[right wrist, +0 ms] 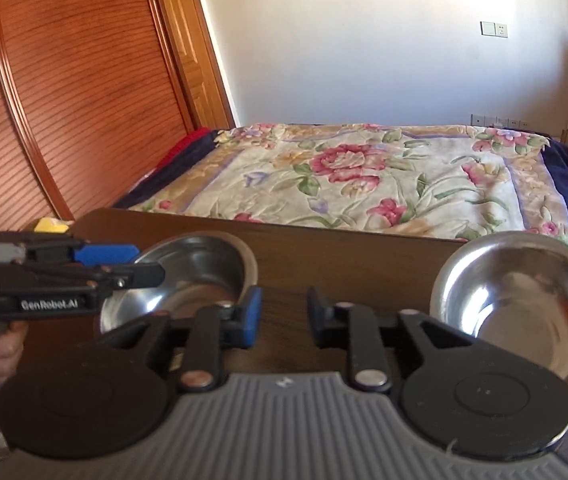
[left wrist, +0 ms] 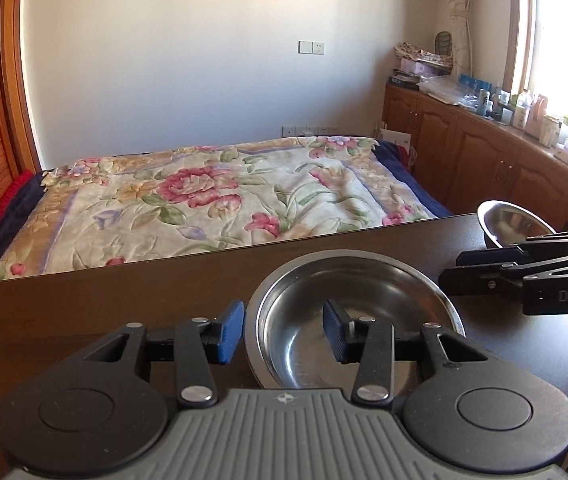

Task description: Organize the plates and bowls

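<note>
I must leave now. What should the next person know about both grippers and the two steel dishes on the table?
Left gripper: open, its fingers straddle the left rim of the shallow steel dish, with no grip seen.
Right gripper: open, holds nothing, over bare table between the two dishes.
Steel bowl: at the table's right side, apart from the shallow dish.
Done: nothing stacked so far.
Left: probably gather the two dishes together, perhaps bowl into dish.
</note>
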A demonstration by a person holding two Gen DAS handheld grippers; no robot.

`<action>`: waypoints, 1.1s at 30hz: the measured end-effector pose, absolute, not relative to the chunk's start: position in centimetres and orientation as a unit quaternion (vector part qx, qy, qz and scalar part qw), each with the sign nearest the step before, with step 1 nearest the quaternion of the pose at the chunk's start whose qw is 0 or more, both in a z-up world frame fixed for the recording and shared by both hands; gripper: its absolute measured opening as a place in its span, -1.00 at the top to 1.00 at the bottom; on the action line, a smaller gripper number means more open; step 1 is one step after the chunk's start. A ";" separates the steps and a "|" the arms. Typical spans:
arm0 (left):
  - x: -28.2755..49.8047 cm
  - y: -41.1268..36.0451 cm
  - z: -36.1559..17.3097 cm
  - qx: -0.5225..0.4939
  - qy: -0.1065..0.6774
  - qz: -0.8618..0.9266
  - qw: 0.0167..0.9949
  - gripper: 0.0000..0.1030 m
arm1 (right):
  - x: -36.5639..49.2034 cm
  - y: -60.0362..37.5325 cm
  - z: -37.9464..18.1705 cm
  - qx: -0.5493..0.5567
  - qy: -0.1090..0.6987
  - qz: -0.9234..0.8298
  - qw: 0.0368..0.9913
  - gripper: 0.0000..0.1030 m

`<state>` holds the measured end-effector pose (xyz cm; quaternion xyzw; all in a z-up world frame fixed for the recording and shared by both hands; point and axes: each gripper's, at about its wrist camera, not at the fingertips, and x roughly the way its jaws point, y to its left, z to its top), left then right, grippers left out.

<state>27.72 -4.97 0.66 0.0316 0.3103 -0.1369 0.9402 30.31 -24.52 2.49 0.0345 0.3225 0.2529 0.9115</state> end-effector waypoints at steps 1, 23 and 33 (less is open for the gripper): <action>27.7 -4.8 0.7 0.031 0.310 -0.136 0.941 0.15 | 30.2 -24.5 2.6 0.038 0.322 0.256 0.911 0.16; 26.3 -4.3 0.2 0.024 0.358 -0.153 0.921 0.50 | 30.0 -22.4 2.2 0.027 0.356 0.296 0.886 0.63; 24.9 -5.4 3.3 0.012 0.317 -0.164 0.934 0.72 | 29.2 -23.7 5.0 0.031 0.324 0.272 0.906 0.79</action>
